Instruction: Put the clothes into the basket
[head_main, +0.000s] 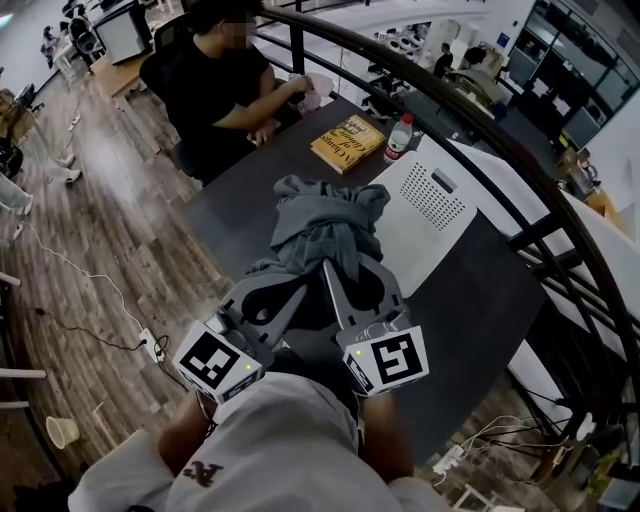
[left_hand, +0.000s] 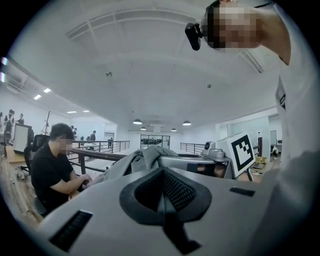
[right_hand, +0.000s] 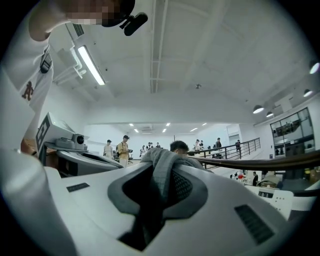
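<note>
From the head view, a grey garment (head_main: 325, 225) sits bunched over the tips of the left gripper (head_main: 285, 285) and right gripper (head_main: 340, 268), above the dark tabletop (head_main: 480, 310). The white perforated basket (head_main: 430, 215) lies just to its right.

In the left gripper view, that gripper's jaws are pressed together with no cloth between them, and the garment lies just beyond.

In the right gripper view, the jaws are clamped on a fold of the garment.

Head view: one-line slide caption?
Right gripper pinching a crumpled grey cloth garment over a dark table, beside a white perforated plastic basket.
</note>
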